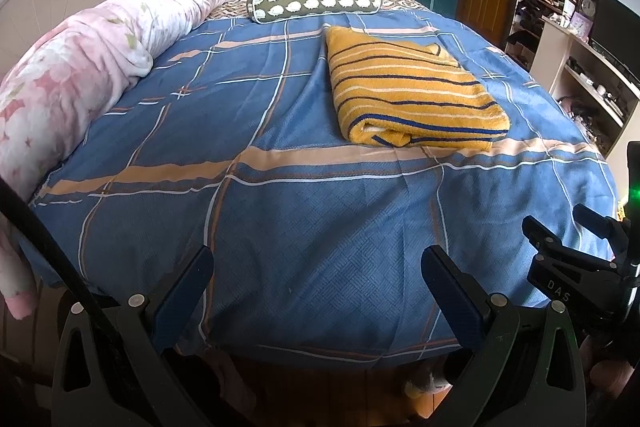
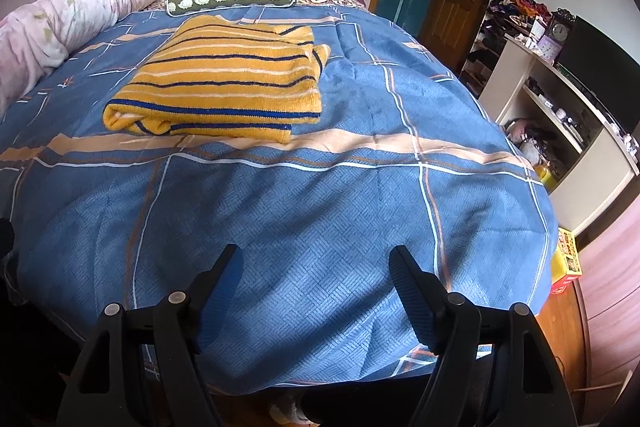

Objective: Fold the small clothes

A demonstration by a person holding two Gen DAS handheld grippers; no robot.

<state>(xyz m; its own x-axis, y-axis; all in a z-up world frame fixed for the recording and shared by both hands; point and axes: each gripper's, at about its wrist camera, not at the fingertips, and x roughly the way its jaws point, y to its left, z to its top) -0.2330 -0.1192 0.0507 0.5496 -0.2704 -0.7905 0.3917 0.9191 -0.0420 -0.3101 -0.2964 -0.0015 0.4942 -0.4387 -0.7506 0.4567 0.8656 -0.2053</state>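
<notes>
A yellow sweater (image 1: 408,89) with dark blue and white stripes lies folded into a rectangle on the blue plaid bed cover (image 1: 280,187). It also shows in the right wrist view (image 2: 224,79), left of centre. My left gripper (image 1: 318,263) is open and empty, over the near edge of the bed, well short of the sweater. My right gripper (image 2: 316,263) is open and empty too, over the same near edge. The right gripper also shows at the right edge of the left wrist view (image 1: 572,227).
A rolled pink floral quilt (image 1: 80,75) lies along the bed's left side. A green bolster pillow with white sheep (image 1: 316,3) lies at the head. White shelves (image 2: 552,107) with clutter stand right of the bed. A yellow box (image 2: 566,259) sits on the floor.
</notes>
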